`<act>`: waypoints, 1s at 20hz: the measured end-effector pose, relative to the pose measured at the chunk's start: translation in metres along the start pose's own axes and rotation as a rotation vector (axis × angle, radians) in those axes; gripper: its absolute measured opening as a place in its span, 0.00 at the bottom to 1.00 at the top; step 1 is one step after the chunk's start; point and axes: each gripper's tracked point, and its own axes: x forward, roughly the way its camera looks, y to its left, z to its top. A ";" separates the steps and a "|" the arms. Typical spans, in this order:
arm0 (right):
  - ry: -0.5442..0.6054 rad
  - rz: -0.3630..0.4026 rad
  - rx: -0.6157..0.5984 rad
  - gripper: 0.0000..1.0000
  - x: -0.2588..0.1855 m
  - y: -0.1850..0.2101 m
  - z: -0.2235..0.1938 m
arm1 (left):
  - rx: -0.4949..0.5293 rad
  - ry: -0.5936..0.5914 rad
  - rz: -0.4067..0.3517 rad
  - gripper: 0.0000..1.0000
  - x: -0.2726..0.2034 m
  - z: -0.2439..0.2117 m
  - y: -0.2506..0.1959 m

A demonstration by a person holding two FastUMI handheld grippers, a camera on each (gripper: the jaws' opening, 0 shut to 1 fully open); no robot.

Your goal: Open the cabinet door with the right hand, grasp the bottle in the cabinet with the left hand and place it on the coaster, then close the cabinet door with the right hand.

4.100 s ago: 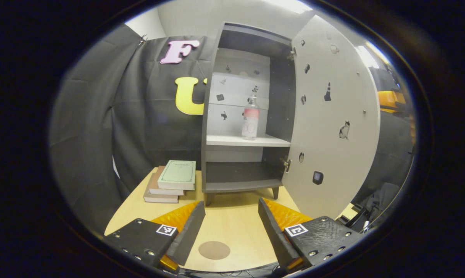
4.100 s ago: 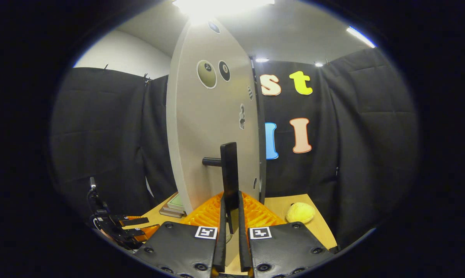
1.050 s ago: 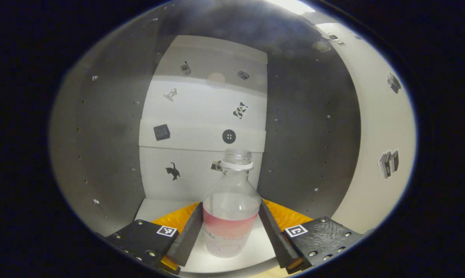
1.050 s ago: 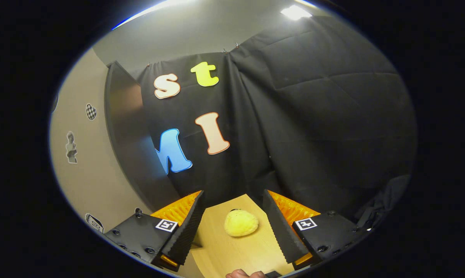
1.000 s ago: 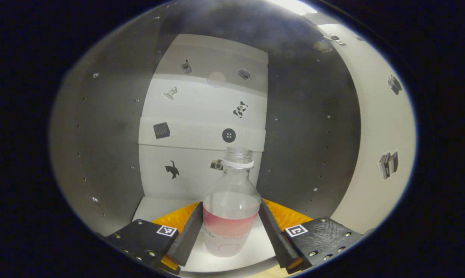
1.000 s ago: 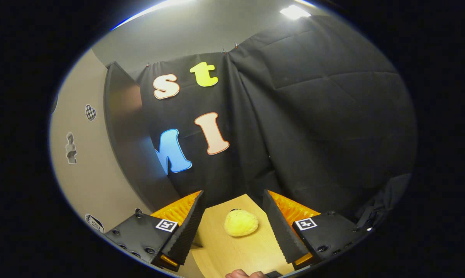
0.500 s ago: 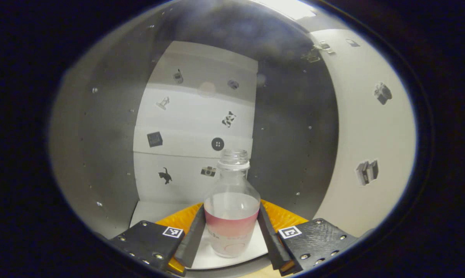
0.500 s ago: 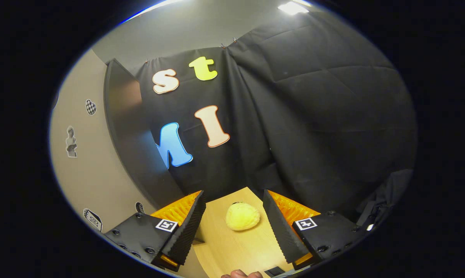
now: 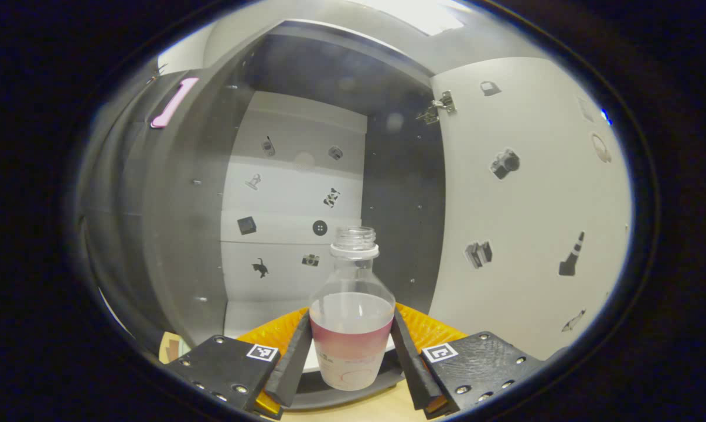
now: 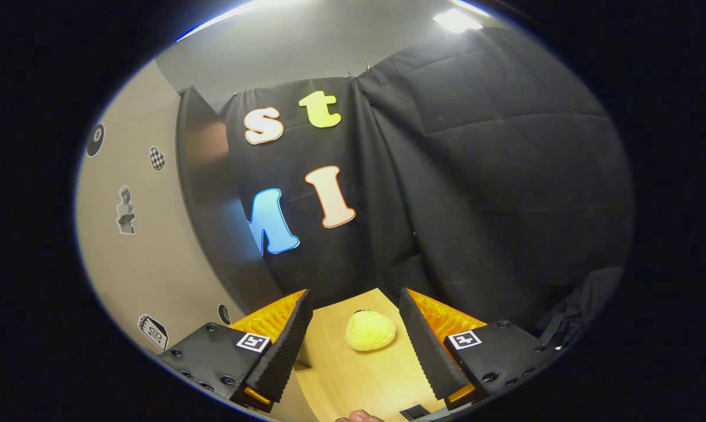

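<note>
At 6 o'clock in the left gripper view, left gripper [image 9: 351,357] clamps bottle [image 9: 351,328] at the label band, at the cabinet [image 9: 171,234] mouth — light, capless, slick plastic. Right gripper [image 10: 355,346] — fingers apart, holding nothing.

Clear glossy plastic bottle [image 9: 351,319], matt cabinet [image 9: 180,234], seemingly wood-grain table [image 10: 358,375].

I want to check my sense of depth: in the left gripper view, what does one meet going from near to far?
The left gripper fingers closed on the bottle → white shelf → sticker-covered back panel of the cabinet.
</note>
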 end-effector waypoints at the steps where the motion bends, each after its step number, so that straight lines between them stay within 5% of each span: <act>1: -0.002 -0.005 -0.008 0.95 -0.001 0.003 0.000 | 0.006 0.005 0.009 0.72 -0.015 -0.007 0.002; 9: 0.000 0.000 -0.032 0.87 -0.014 0.033 -0.002 | -0.053 0.072 0.154 0.77 -0.114 -0.074 0.043; 20: -0.042 -0.087 -0.017 0.87 -0.065 0.022 -0.007 | -0.097 0.126 0.296 0.72 -0.194 -0.185 0.071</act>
